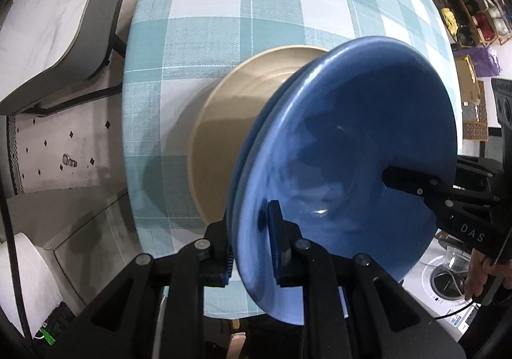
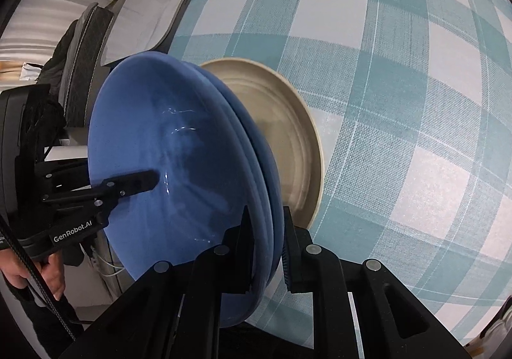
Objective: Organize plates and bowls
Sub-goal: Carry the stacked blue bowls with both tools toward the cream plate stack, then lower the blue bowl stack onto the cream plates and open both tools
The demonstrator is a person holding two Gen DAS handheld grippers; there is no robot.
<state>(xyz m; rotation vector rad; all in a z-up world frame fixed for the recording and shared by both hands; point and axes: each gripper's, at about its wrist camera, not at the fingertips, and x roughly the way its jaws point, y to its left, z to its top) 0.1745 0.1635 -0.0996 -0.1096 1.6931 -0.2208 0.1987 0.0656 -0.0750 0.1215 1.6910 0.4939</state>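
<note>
Checked teal-and-white tablecloth (image 1: 243, 23) covers table; beige plate (image 1: 224, 122) lies flat on it. Blue plates (image 1: 352, 141), apparently two stacked, held above it, tilted. Left gripper (image 1: 252, 247) and right gripper (image 2: 268, 250) each pinched narrow on opposite rims; two-sided hold likely steadies stack for lowering onto beige plate, not yet touching

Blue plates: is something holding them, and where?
Yes. The left gripper and right gripper pinch opposite rim edges of the stacked blue plates above the beige plate.
</note>
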